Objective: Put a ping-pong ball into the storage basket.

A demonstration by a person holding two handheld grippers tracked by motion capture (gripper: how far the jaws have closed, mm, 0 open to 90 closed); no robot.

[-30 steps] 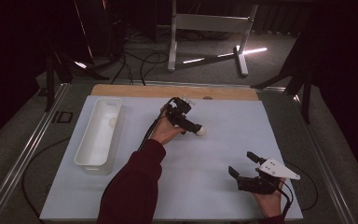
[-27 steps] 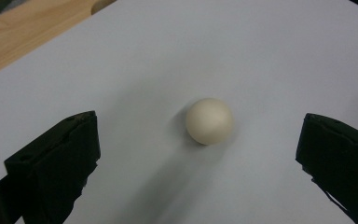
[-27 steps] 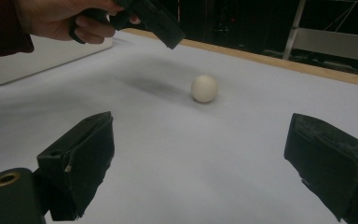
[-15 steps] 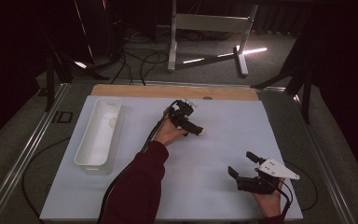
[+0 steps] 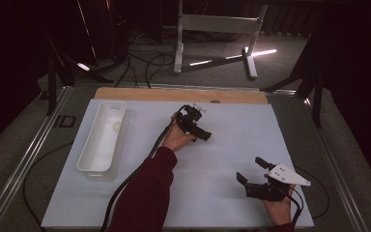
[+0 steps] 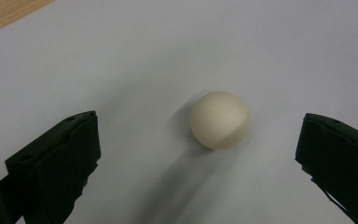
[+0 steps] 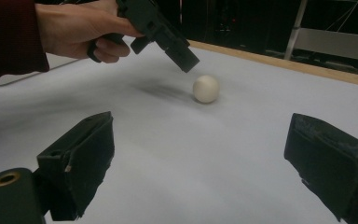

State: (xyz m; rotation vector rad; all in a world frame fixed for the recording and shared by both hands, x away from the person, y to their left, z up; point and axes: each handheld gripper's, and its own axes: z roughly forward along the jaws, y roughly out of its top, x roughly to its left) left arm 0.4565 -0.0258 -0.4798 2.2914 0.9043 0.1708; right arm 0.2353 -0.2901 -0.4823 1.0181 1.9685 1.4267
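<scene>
Left gripper (image 6: 200, 154) hangs just above the ball (image 6: 220, 120), jaws spread wide to straddle it; right gripper (image 7: 200, 163), well apart from the ball, gapes idle.

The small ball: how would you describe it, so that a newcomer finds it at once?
Start at the white sheet covering the table, then find the left gripper near its middle. The ball lies between its open jaws, untouched: a plain cream sphere, the only round thing there.
</scene>
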